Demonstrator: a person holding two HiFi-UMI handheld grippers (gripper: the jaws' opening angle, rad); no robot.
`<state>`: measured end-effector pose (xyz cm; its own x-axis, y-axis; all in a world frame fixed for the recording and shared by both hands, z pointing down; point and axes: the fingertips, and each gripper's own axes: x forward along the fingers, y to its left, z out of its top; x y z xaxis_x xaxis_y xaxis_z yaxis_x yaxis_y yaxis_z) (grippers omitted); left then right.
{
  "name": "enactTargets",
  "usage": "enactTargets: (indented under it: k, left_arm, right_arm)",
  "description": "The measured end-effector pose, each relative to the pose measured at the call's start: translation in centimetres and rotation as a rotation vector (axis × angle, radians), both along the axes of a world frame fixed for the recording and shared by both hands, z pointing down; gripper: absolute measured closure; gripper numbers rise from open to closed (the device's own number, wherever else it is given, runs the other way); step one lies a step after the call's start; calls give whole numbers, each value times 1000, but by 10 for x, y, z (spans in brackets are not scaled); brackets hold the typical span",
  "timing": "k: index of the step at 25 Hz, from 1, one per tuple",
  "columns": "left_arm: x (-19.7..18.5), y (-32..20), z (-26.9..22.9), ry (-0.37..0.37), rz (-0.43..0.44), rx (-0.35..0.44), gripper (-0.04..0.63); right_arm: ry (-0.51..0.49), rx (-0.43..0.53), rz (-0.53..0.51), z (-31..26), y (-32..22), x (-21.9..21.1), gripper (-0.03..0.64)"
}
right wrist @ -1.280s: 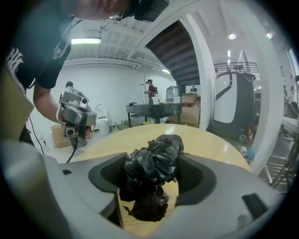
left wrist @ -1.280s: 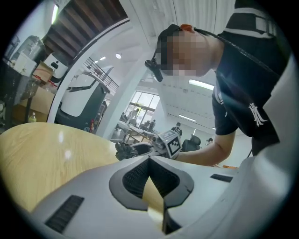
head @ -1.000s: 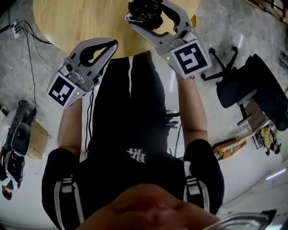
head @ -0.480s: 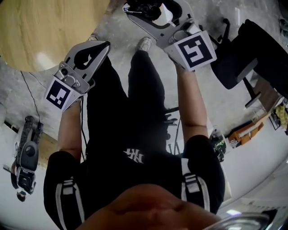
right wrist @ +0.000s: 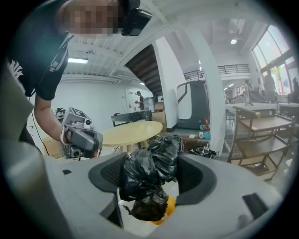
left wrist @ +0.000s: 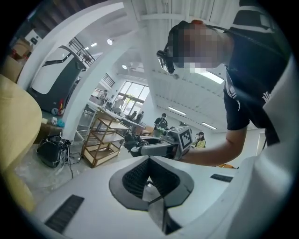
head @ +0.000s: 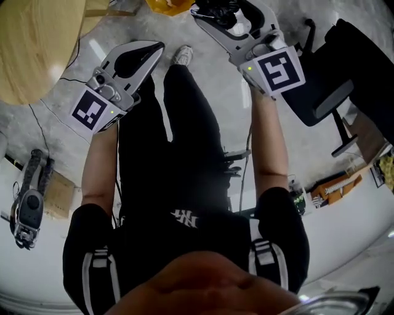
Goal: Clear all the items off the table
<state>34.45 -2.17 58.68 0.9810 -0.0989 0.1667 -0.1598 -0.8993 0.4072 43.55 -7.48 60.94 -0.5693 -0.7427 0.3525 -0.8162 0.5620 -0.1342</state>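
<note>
My right gripper (head: 208, 15) is shut on a crumpled black plastic bag (head: 217, 7) at the top of the head view. In the right gripper view the bag (right wrist: 150, 170) bulges between the jaws, with a yellow container (right wrist: 167, 213) showing under it. That yellow container (head: 167, 5) sits at the head view's top edge. My left gripper (head: 154, 50) hovers over the floor beside the person's leg, its jaws shut with nothing between them (left wrist: 152, 195). The round wooden table (head: 31, 49) lies off to the upper left, bare where it shows.
A black office chair (head: 345, 80) stands at the right. On the floor at the left lie a grey device (head: 28, 203) and a cardboard box (head: 61, 194). A wooden shelf rack (left wrist: 103, 140) stands farther off. The person's shoe (head: 181, 55) is between the grippers.
Both grippers have swung away from the table, which has slid to the upper left of the view. The yellow container has come into view at the top. The right gripper still holds the bag.
</note>
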Motion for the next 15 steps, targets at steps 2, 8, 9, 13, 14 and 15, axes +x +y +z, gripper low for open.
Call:
enactTargets:
  k: [2, 8, 9, 13, 14, 15]
  left_arm:
    - [3, -3, 16, -15, -11, 23, 583]
    - [-20, -16, 94, -60, -64, -13, 583]
    - [-21, -16, 111, -73, -66, -19, 583]
    - [-26, -18, 175, -96, -71, -42, 583]
    - [-29, -20, 189, -97, -68, -44, 583]
    - [-32, -22, 204, -100, -62, -44, 583]
  right_arm:
    - [-13, -8, -15, 19, -1, -2, 295]
    - [-28, -54, -45, 108, -12, -33, 293]
    - [-31, -67, -50, 128, -12, -36, 293]
    - [-33, -108, -89, 202, -11, -52, 293]
    - [-27, -114, -98, 218, -12, -57, 293]
    - [-22, -120, -104, 235, -14, -61, 293]
